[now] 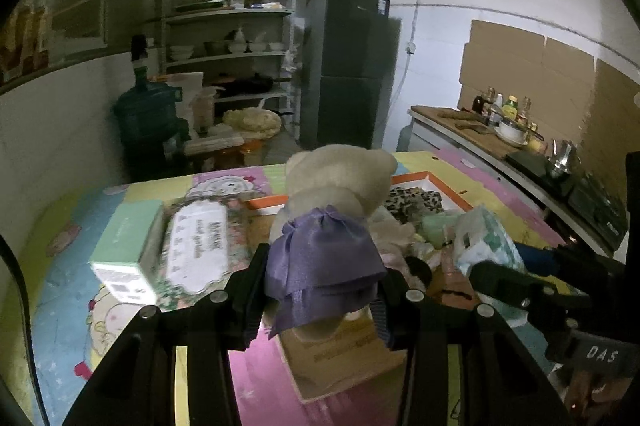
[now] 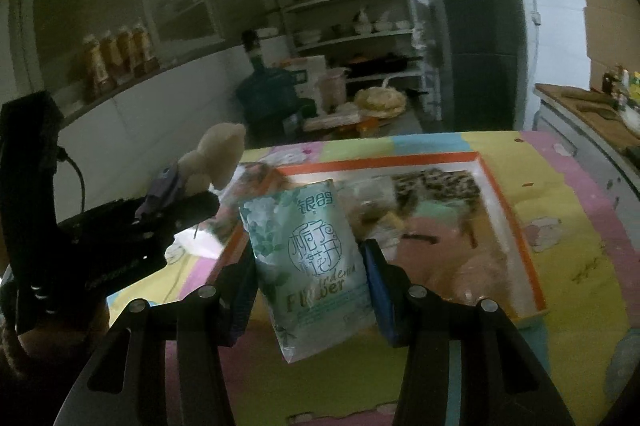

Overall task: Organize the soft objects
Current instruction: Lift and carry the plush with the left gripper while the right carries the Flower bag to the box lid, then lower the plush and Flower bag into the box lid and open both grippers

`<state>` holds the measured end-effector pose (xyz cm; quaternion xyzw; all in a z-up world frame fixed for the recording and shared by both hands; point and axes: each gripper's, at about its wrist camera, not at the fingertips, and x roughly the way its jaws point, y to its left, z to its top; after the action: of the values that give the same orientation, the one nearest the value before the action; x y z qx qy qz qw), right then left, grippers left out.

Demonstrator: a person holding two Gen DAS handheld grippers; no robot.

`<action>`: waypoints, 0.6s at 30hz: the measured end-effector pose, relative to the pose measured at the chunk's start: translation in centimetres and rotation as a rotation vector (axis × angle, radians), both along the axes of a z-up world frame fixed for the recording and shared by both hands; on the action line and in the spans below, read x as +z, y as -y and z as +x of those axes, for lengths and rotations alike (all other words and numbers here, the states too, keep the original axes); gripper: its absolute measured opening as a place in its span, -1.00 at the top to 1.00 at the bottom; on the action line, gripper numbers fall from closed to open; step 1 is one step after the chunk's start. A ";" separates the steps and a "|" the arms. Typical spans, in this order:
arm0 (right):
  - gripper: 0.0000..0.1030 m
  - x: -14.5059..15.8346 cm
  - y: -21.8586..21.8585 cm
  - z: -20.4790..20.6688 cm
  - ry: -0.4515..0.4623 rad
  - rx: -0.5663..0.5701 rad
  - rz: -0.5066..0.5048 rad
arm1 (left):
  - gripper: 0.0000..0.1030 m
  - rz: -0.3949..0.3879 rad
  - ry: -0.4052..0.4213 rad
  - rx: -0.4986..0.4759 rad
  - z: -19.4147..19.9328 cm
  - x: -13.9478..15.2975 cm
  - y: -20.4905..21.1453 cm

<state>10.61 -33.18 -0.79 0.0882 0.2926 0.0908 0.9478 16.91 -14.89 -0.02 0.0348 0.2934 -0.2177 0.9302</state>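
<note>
The left hand-held gripper (image 1: 320, 290) is clenched on a cream plush bear (image 1: 340, 178) that wears a purple satin dress (image 1: 320, 266); the pads press the dress from either side, and the toy stands nearly upright between them, its long axis running from the skirt at the jaws up to the head, which is turned away from the left wrist camera toward the far edge of the worktop (image 1: 60, 266). In the right wrist view the same bear (image 2: 216, 158) shows in profile, raised above the worktop's left part and leaning a little toward the orange-rimmed tray (image 2: 532, 266). The right hand-held gripper (image 2: 312, 290) grasps a soft pack of tissues (image 2: 312, 258) printed with green leaves and the word "Flower"; both pads bear on its long sides, its long axis is close to vertical and tilted slightly, top to the left, bottom corner hanging below the jaws, and its printed face looks back at the camera. The pack is held just in front of the tray's near rim, above the patchwork cartoon cover of the worktop. Inside the tray lie a leopard-print cloth (image 2: 436, 186), a pale green piece (image 2: 440, 214) and other soft things too blurred to name. Left of the bear on the worktop sit a mint-green box (image 1: 124, 246) and a flowered pack of wipes (image 1: 196, 250), side by side and touching. A cardboard box (image 1: 344, 358) lies under the left jaws.
</note>
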 end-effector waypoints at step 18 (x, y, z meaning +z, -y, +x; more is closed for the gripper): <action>0.00 0.3 7.2 3.3 0.014 -0.108 -0.007 | 0.14 0.036 -0.037 -0.084 3.3 -0.7 7.2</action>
<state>13.86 -40.43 -0.51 0.0998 0.2813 0.0390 0.9536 20.23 -22.09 -0.68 0.0598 0.3124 -0.2520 0.9139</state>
